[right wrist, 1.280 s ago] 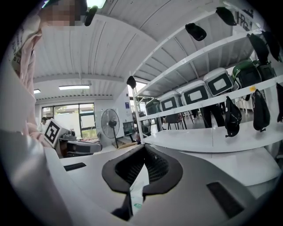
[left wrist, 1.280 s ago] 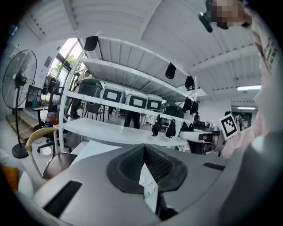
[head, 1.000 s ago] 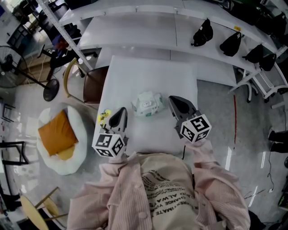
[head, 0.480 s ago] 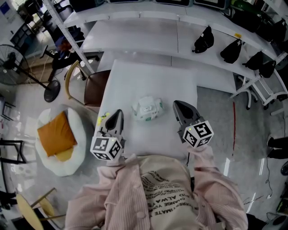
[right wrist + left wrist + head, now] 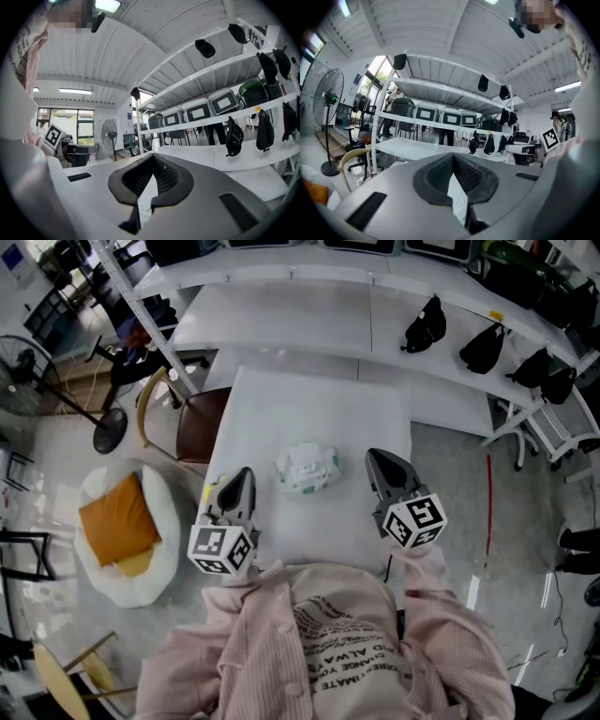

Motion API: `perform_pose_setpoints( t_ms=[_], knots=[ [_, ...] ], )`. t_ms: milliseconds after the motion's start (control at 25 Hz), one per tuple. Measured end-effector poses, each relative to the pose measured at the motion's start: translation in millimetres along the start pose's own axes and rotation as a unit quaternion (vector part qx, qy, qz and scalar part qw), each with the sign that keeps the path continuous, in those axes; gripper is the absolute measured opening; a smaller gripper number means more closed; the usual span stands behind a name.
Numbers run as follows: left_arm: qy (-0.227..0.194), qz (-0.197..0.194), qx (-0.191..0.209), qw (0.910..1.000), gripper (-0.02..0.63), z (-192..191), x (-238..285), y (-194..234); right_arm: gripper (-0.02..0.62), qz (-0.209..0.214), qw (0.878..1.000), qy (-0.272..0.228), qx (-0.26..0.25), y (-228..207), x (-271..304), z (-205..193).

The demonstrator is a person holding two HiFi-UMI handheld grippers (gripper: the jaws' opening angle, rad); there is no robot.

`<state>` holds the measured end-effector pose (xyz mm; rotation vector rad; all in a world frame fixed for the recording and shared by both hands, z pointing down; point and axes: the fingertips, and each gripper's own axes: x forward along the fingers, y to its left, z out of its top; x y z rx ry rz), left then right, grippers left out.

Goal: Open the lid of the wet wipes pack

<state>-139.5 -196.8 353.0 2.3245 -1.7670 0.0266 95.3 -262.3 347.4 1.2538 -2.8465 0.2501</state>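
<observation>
Far left in the head view: a floor fan [image 5: 21, 371] on the grey floor, and nearer the person a white pouf [image 5: 112, 582] carrying an orange cushion [image 5: 114, 519]. Next along, a brown chair [image 5: 195, 423] drawn up to the left edge of the white bench [image 5: 319, 404].

Over the bench's near left corner, the left claw [image 5: 244, 474], pointing away from the person, with its marker cube [image 5: 223, 549] back toward the pink striped shirt [image 5: 328, 643]. Closed, going by the left gripper view: dark ribbed pads [image 5: 437, 176] met at the tips, gripping nothing, only a wedge of pale surface showing through the gap lower down. Apart from the pack, not touching it.

In the middle of the bench, between the two claws and a little farther out: the wet wipes pack [image 5: 307, 468], white and crumpled, lying flat, with the lid [image 5: 306, 463] facing up and seemingly down flat.

To its right, the right claw [image 5: 378, 463], over the bench close to the right edge, near the pack but clear of it. Likewise closed tight and empty in the right gripper view, pads [image 5: 166, 176] tip to tip.

Beyond the bench and off to the right, a long white shelf [image 5: 281, 315] with black bags [image 5: 424, 322] set along it.
</observation>
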Motion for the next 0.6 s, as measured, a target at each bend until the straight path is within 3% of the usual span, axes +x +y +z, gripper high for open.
perform_pose_setpoints(
  t_ms=[600],
  knots=[
    [0.006, 0.006, 0.004, 1.0, -0.002, -1.5, 3.6, -0.8, 0.0, -0.018, 1.0, -0.011, 0.012, -13.4, -3.4, 2.7]
  ],
)
